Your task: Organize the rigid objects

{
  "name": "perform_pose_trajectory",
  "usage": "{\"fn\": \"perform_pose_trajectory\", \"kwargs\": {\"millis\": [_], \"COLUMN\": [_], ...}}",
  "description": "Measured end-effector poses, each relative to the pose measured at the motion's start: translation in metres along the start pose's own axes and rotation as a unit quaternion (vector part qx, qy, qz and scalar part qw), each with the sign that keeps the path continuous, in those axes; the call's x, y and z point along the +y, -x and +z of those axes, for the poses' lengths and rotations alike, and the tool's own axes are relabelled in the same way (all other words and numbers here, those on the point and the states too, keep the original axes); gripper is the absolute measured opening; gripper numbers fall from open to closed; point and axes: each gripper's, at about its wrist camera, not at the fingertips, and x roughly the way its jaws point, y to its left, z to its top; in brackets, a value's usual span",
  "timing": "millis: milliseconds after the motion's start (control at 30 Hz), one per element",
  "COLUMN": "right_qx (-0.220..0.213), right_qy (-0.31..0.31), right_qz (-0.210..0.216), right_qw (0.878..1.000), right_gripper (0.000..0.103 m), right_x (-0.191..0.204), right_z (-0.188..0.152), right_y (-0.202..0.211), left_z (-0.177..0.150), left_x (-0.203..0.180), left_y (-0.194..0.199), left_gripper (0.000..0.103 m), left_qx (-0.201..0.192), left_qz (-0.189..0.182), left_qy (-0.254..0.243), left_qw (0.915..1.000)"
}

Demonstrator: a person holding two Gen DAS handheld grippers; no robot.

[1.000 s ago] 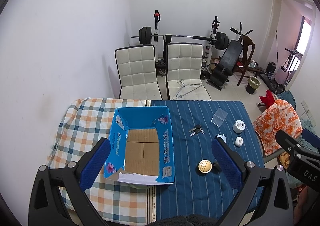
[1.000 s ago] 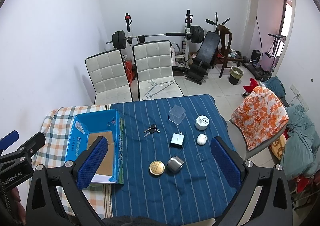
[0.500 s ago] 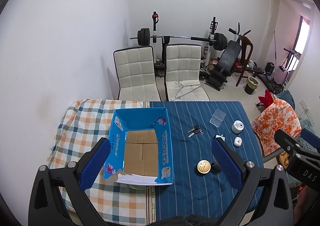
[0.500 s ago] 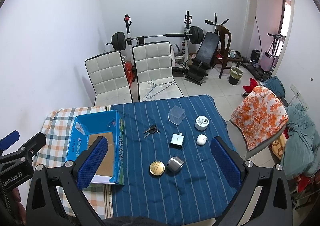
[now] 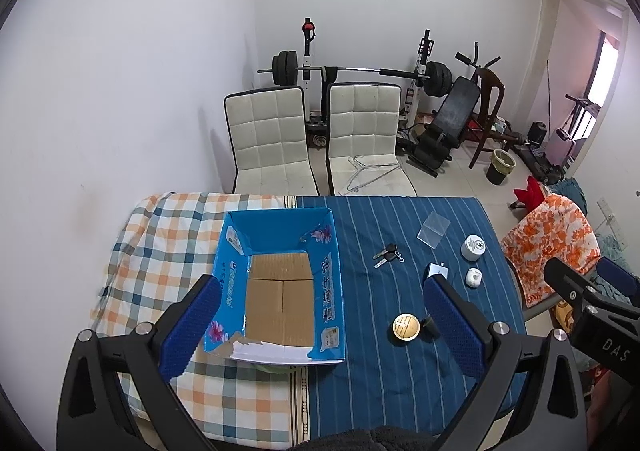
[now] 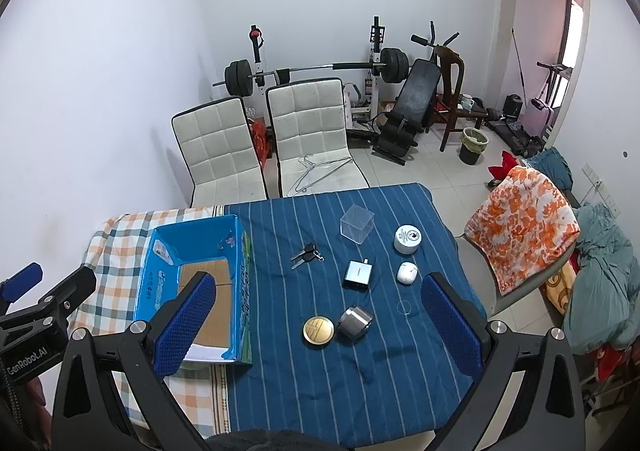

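Observation:
An open blue cardboard box point(image 5: 280, 283) point(image 6: 200, 283) with a bare brown floor sits where the checked cloth meets the blue striped cloth. On the blue cloth lie a gold disc point(image 6: 318, 331) point(image 5: 406, 327), a silver metal cup on its side point(image 6: 355, 322), a grey charger block point(image 6: 357, 274), keys point(image 6: 307, 254) point(image 5: 387, 255), a white earbud case point(image 6: 407, 274) point(image 5: 473, 277), a white round jar point(image 6: 407, 239) point(image 5: 472, 247) and a clear plastic cube point(image 6: 356, 227) point(image 5: 433, 229). My left gripper point(image 5: 320, 331) hovers open high above the box. My right gripper point(image 6: 316, 331) hovers open above the disc and cup.
Two white padded chairs point(image 5: 316, 143) stand at the table's far edge, one with wire hangers on its seat. A chair draped in orange floral cloth point(image 6: 520, 219) stands at the right. Weight bench and barbell rack point(image 6: 384, 99) fill the back. A white wall runs along the left.
Both views have drifted slightly, the table objects shifting a little in frame. Nothing on the table has moved and both grippers stay open.

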Motion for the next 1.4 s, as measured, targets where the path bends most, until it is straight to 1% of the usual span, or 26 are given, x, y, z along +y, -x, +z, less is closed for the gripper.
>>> {"fn": "perform_pose_trajectory", "kwargs": {"millis": [67,200,333,367,433,500,533,567,600,633,667,733,800,867,900,933,1033,1100,1233,1300,1367,1400], "right_qx": [0.002,0.012,0.034,0.042,0.057,0.082,0.090,0.109,0.123,0.135,0.154,0.185,0.229,0.269,0.290,0.304,0.335,0.351,0.373,0.384,0.401,0.411], "right_qy": [-0.003,-0.025,-0.059,-0.070,-0.087,-0.106,-0.114,-0.125,-0.133,-0.142,-0.156,-0.171,-0.196,-0.224,-0.240,-0.248,-0.258,-0.274,-0.280,-0.281,-0.282,-0.279], "right_qz": [-0.001,-0.010,-0.027,-0.034,-0.046,-0.056,-0.056,-0.063,-0.063,-0.058,-0.052,-0.042,-0.027,-0.007,0.009,0.019,0.030,0.047,0.062,0.069,0.073,0.071], "right_qw": [1.000,1.000,0.997,0.996,0.994,0.989,0.988,0.984,0.981,0.979,0.974,0.967,0.953,0.937,0.927,0.920,0.906,0.894,0.882,0.877,0.869,0.865], "right_gripper": [0.103,0.103,0.103,0.103,0.103,0.103,0.103,0.103,0.103,0.103,0.103,0.103,0.103,0.103,0.103,0.102,0.102,0.100,0.097,0.091,0.076,0.074], "right_x": [-0.001,-0.011,-0.031,-0.037,-0.050,-0.065,-0.072,-0.081,-0.087,-0.095,-0.104,-0.117,-0.130,-0.141,-0.145,-0.147,-0.145,-0.145,-0.141,-0.138,-0.137,-0.136], "right_z": [0.000,0.000,-0.003,-0.005,-0.010,-0.017,-0.021,-0.028,-0.033,-0.038,-0.045,-0.059,-0.075,-0.091,-0.101,-0.109,-0.128,-0.138,-0.149,-0.154,-0.159,-0.162], "right_y": [-0.002,-0.016,-0.043,-0.051,-0.069,-0.092,-0.104,-0.120,-0.131,-0.146,-0.166,-0.199,-0.242,-0.285,-0.306,-0.324,-0.363,-0.383,-0.409,-0.423,-0.436,-0.441], "left_z": [0.000,0.002,0.002,-0.001,-0.006,-0.015,-0.021,-0.027,-0.035,-0.040,-0.048,-0.063,-0.077,-0.091,-0.096,-0.102,-0.119,-0.130,-0.150,-0.158,-0.165,-0.167], "left_x": [0.000,-0.005,-0.021,-0.028,-0.039,-0.052,-0.060,-0.067,-0.075,-0.082,-0.090,-0.103,-0.114,-0.122,-0.126,-0.130,-0.138,-0.144,-0.147,-0.149,-0.151,-0.151], "left_y": [-0.006,-0.031,-0.070,-0.086,-0.110,-0.140,-0.161,-0.176,-0.196,-0.209,-0.225,-0.248,-0.268,-0.286,-0.295,-0.306,-0.334,-0.353,-0.374,-0.381,-0.389,-0.392], "left_gripper": [0.103,0.103,0.103,0.103,0.103,0.103,0.103,0.103,0.103,0.103,0.103,0.103,0.103,0.103,0.103,0.103,0.103,0.103,0.103,0.103,0.103,0.103], "left_qx": [0.002,0.013,0.032,0.040,0.062,0.080,0.095,0.107,0.132,0.146,0.159,0.186,0.200,0.214,0.219,0.226,0.253,0.272,0.294,0.300,0.309,0.312], "left_qz": [0.000,-0.004,-0.015,-0.025,-0.034,-0.054,-0.055,-0.058,-0.063,-0.071,-0.079,-0.072,-0.062,-0.052,-0.046,-0.039,-0.033,-0.034,-0.036,-0.035,-0.032,-0.035], "left_qy": [-0.004,-0.015,-0.048,-0.061,-0.076,-0.089,-0.096,-0.101,-0.105,-0.106,-0.107,-0.113,-0.116,-0.121,-0.122,-0.123,-0.122,-0.126,-0.132,-0.137,-0.143,-0.143], "left_qw": [1.0000,0.9998,0.9982,0.9970,0.9946,0.9914,0.9893,0.9874,0.9837,0.9810,0.9783,0.9734,0.9710,0.9679,0.9669,0.9656,0.9592,0.9534,0.9459,0.9435,0.9398,0.9386]}}
